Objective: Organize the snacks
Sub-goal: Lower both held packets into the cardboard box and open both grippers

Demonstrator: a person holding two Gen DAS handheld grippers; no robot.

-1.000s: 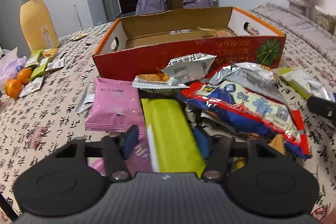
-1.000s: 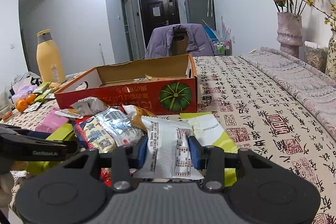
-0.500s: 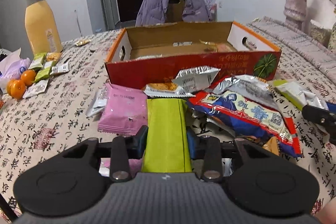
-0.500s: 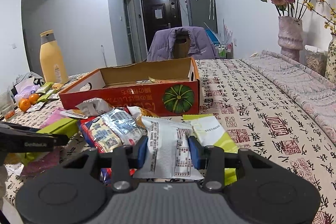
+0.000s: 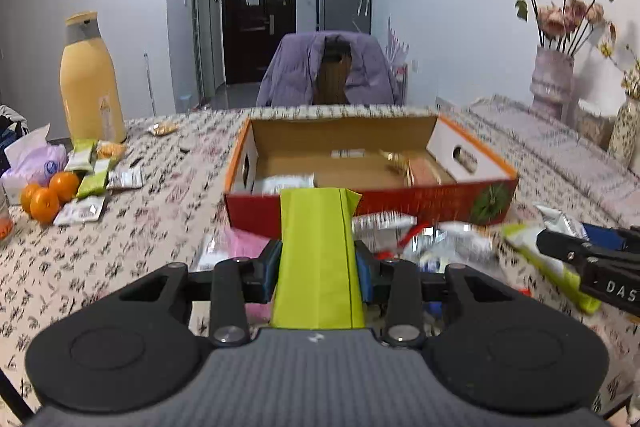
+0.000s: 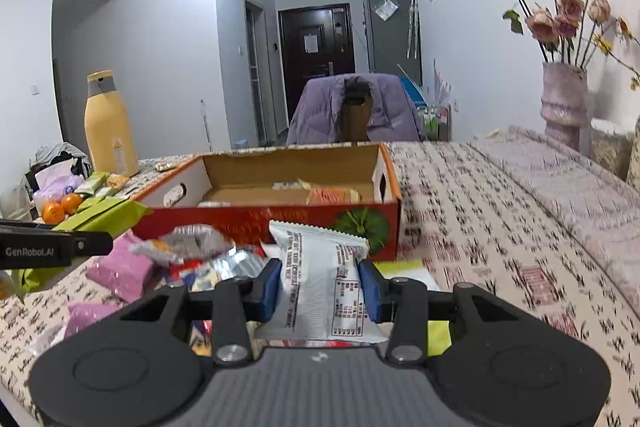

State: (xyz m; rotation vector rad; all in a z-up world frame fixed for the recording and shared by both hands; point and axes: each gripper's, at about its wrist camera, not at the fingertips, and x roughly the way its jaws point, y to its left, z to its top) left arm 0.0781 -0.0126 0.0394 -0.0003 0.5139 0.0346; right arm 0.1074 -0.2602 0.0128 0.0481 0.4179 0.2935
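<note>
Calligraphy-printed cloth covers the table (image 5: 160, 223), with a dark door at twelve o'clock behind a chair draped in a purple jacket (image 5: 328, 67).

From the left wrist, the left gripper (image 5: 316, 269) has its blue pads pressed on both sides of a lime-green packet (image 5: 316, 247), jaws partly closed; within the last second they narrowed onto it. The packet stands up off the table, its top edge overlapping the near red wall of the cardboard box (image 5: 400, 203) at twelve o'clock. This view looks into the box, where a few packets lie on the floor, and shows the right gripper's finger coming in at three o'clock over a green-and-white pouch (image 5: 548, 263). At ten o'clock lie oranges (image 5: 48, 195) and small sachets beside a yellow bottle (image 5: 90, 83).

From the right wrist, the right gripper (image 6: 320, 287) pinches a white printed packet (image 6: 320, 279), jaws partly closed on its sides, the packet tilted up before the box's green pumpkin print. Only this view shows the left gripper's finger from the side at nine o'clock, with the lime-green packet jutting past it. Between both grippers and the box sits a loose heap: a pink packet (image 6: 120, 267) and crumpled silver wrappers (image 6: 196, 243), blurred. A vase of dried roses (image 6: 564, 99) stands at two o'clock.
</note>
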